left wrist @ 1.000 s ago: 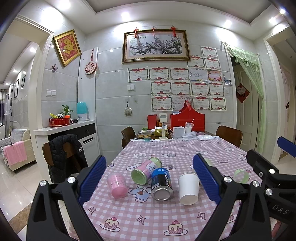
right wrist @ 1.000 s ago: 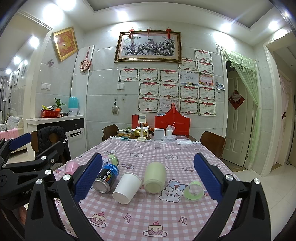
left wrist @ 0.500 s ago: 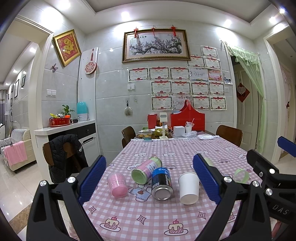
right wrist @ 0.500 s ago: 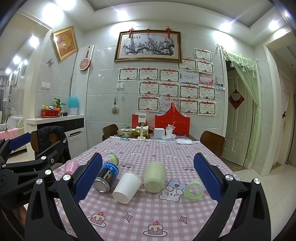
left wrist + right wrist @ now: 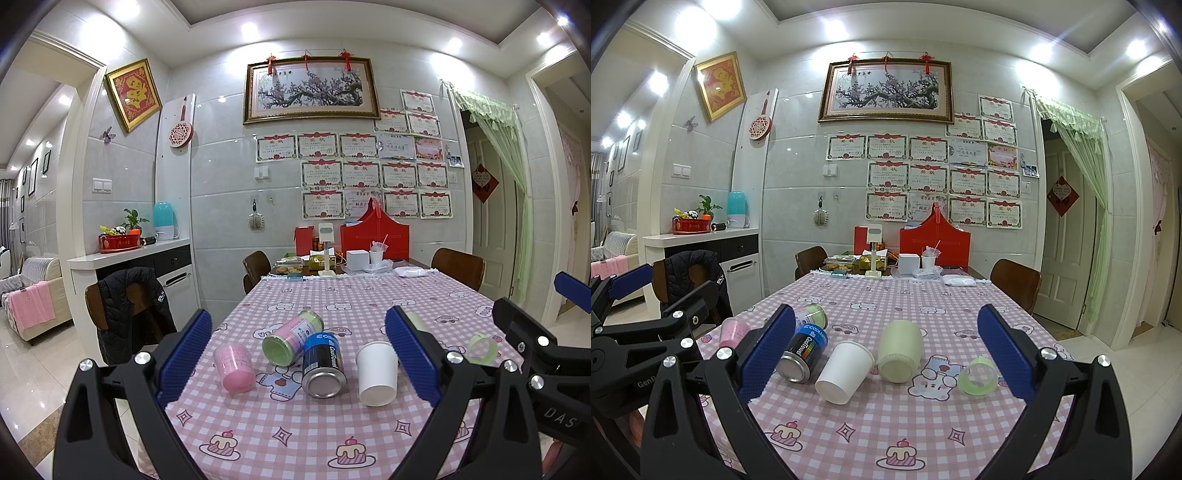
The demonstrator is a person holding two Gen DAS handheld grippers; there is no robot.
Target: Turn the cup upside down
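Several cups and cans lie on their sides on the pink checked tablecloth point(image 5: 332, 435). A white paper cup point(image 5: 377, 373) point(image 5: 845, 371) lies near the middle. A pink cup point(image 5: 233, 367) point(image 5: 733, 332) lies at the left, a pale green cup point(image 5: 900, 355) right of the white one, and a small clear green cup point(image 5: 978, 376) point(image 5: 482, 348) further right. My left gripper point(image 5: 299, 363) is open and empty, held above the near table edge. My right gripper point(image 5: 886, 363) is open and empty too, beside the left one.
A blue can point(image 5: 323, 365) point(image 5: 802, 352) and a pink-green tin point(image 5: 291, 338) lie between the cups. Red boxes point(image 5: 373, 236), a white box and clutter stand at the table's far end. Chairs point(image 5: 458, 266) ring the table; a jacket hangs on the left one point(image 5: 129, 314).
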